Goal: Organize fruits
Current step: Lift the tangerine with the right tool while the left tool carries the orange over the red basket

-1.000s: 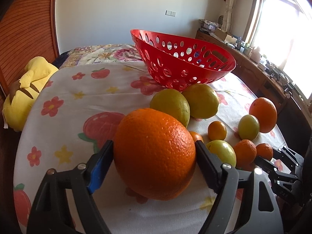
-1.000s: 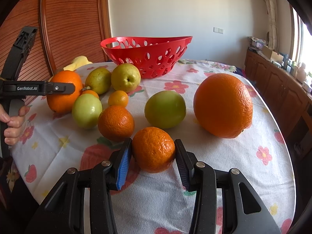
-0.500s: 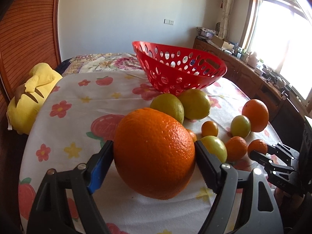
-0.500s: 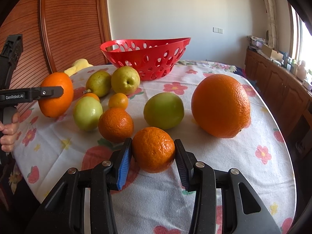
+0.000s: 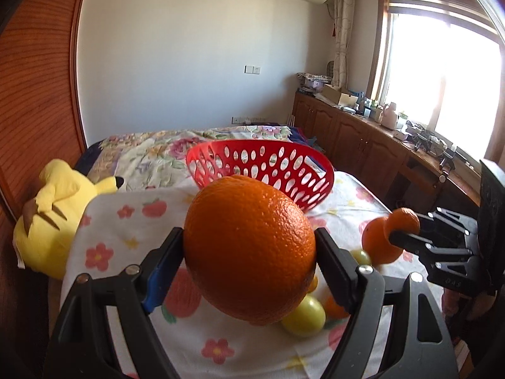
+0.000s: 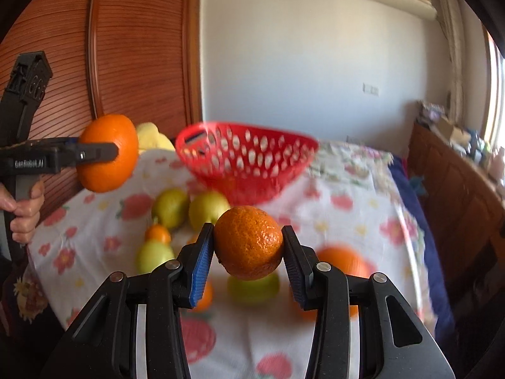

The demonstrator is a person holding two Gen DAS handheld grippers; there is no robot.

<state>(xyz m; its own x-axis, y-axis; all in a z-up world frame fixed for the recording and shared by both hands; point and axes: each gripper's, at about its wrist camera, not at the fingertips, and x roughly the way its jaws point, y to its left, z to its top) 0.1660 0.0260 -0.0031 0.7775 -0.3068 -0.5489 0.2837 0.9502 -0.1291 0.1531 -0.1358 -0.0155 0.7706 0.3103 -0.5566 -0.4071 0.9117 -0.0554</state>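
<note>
Fruit was held in both claws, up above the table, just in front of the red basket. The big orange was squeezed by the left gripper, the small orange by the right gripper, likely to be dropped in the basket.

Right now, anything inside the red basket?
No fruit shows inside the red basket: only perforated wall on the visible inner side. Its floor is hidden by the near rim, and in the left wrist view by the large orange that the left gripper holds.
</note>
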